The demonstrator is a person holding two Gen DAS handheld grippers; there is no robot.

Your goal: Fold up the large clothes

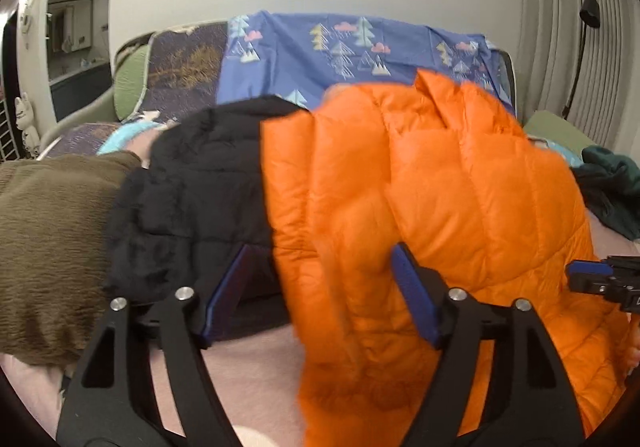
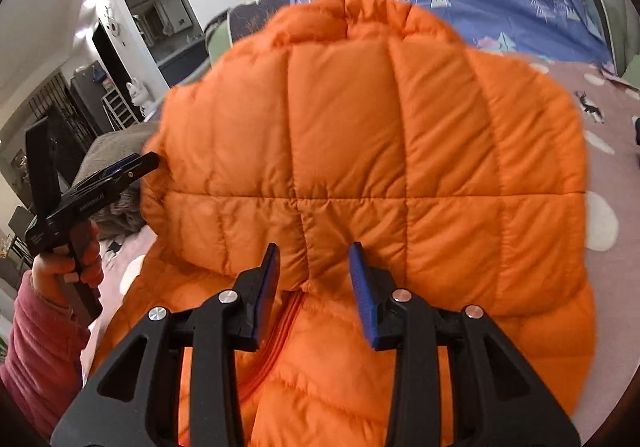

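Note:
An orange puffer jacket (image 2: 360, 135) lies on the bed with its top part folded over the zipped front. My right gripper (image 2: 315, 247) hovers at the fold's near edge, jaws partly apart, the pads clear of the fabric. In the left wrist view the orange puffer jacket (image 1: 420, 187) is blurred, and its left edge hangs between the wide-open fingers of my left gripper (image 1: 322, 251). From the right wrist view the left gripper (image 2: 94, 151) shows at the jacket's left side, held by a hand in a pink sleeve (image 2: 36, 327).
A black padded garment (image 1: 200, 187) and an olive knitted one (image 1: 52, 239) lie left of the jacket. A dark green garment (image 1: 612, 191) lies to the right. The bed has a pink spotted sheet (image 2: 600, 151) and a blue tree-print cloth (image 1: 340, 43) at its head. My right gripper (image 1: 600, 279) pokes in at the right.

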